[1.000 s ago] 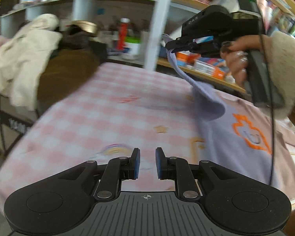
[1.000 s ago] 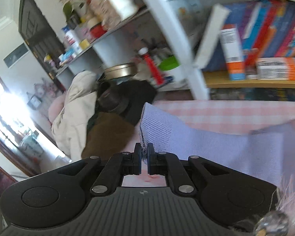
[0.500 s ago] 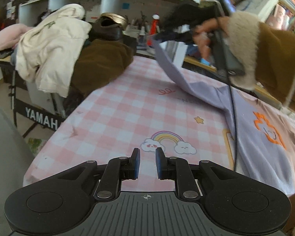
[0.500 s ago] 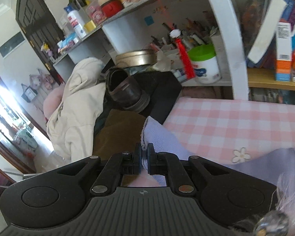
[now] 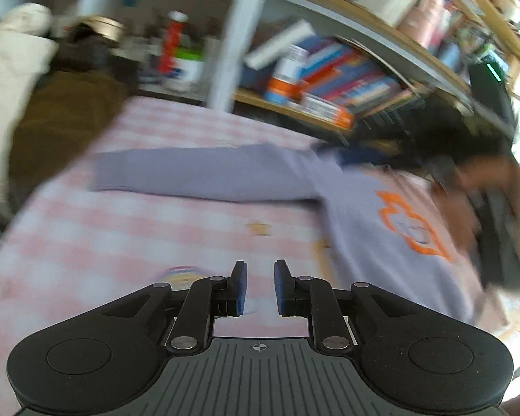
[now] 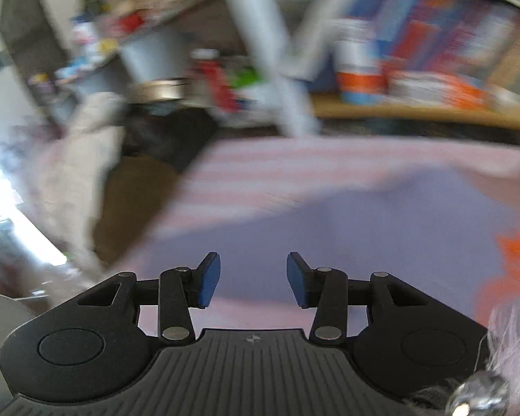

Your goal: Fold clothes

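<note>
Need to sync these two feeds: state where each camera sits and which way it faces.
Left wrist: on the left gripper, looking across the checked table at the purple sweater, bookshelf behind; jaws open, person's other hand visible.
Right wrist: on the right gripper, low over the sweater; jaws open.
Shared: sweater, table, shelves.

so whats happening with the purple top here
A person with a claw in each hand is folding a lavender sweatshirt on a pink checked tablecloth. Its sleeve lies stretched out flat across the cloth. The right claw is open and empty above the sweatshirt; the left claw is open too, holding nothing.
</note>
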The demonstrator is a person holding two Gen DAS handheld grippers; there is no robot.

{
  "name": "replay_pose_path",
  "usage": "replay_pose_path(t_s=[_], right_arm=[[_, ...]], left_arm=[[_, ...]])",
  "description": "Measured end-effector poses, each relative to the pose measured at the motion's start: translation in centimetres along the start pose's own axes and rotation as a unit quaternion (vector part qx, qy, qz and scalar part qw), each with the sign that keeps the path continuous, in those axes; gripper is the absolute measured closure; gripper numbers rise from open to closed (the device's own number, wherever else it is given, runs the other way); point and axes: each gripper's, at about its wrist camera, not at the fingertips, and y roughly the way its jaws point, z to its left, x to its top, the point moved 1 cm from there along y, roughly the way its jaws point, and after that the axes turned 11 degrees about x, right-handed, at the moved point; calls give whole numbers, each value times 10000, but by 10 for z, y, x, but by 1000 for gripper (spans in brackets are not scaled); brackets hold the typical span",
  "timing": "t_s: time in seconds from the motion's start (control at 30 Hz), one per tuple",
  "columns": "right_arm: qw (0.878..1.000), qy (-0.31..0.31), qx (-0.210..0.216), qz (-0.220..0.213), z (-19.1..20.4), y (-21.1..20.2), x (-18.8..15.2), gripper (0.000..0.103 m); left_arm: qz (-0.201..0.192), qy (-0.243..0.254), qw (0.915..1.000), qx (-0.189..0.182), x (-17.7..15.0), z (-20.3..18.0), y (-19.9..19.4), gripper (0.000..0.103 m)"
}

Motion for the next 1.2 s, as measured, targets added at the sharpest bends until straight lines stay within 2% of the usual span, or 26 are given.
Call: replay_pose_path(t_s=[0.1,0.23,0.4,0.53,0.7,0.83,1.07,1.1,1.17,1.2], right_arm=[[9964,412,-744,-38,-44,-50,-37,62],[9814,983,-1633,-218,-90,-116,-83,63],[9582,1422,-2427,-520,-124,-180,-130,63],[9454,1397,-2890,-561,-147,-210,-154,64],[9388,1399,-3110,-481,-175,-235,-166,65],[9465,1429,-2875,-338,-188,-241,-173,71],[9555,1378,-2604,-133,-194,-246,-182,78],[9570,1377,-2549,-133,-195,-248,-184,78],[9605,1335,-2437,-121,-195,-248,-185,87],[9624,1294,-2387,-101,-195,-247,-184,88]], left_arm=[[198,84,9988,-435,2,-24,22,85],[438,217,9959,-766,0,-55,43,69],[676,249,9949,-702,-4,-81,56,68],[842,313,9952,-393,-12,-96,58,68],[944,183,9954,5,-20,-107,56,68],[950,104,9947,369,-21,-117,55,68],[959,35,9927,724,-25,-131,53,70],[960,19,9925,761,-25,-132,53,71],[956,-49,9921,813,-26,-133,52,77],[968,-74,9917,837,-27,-134,51,91]])
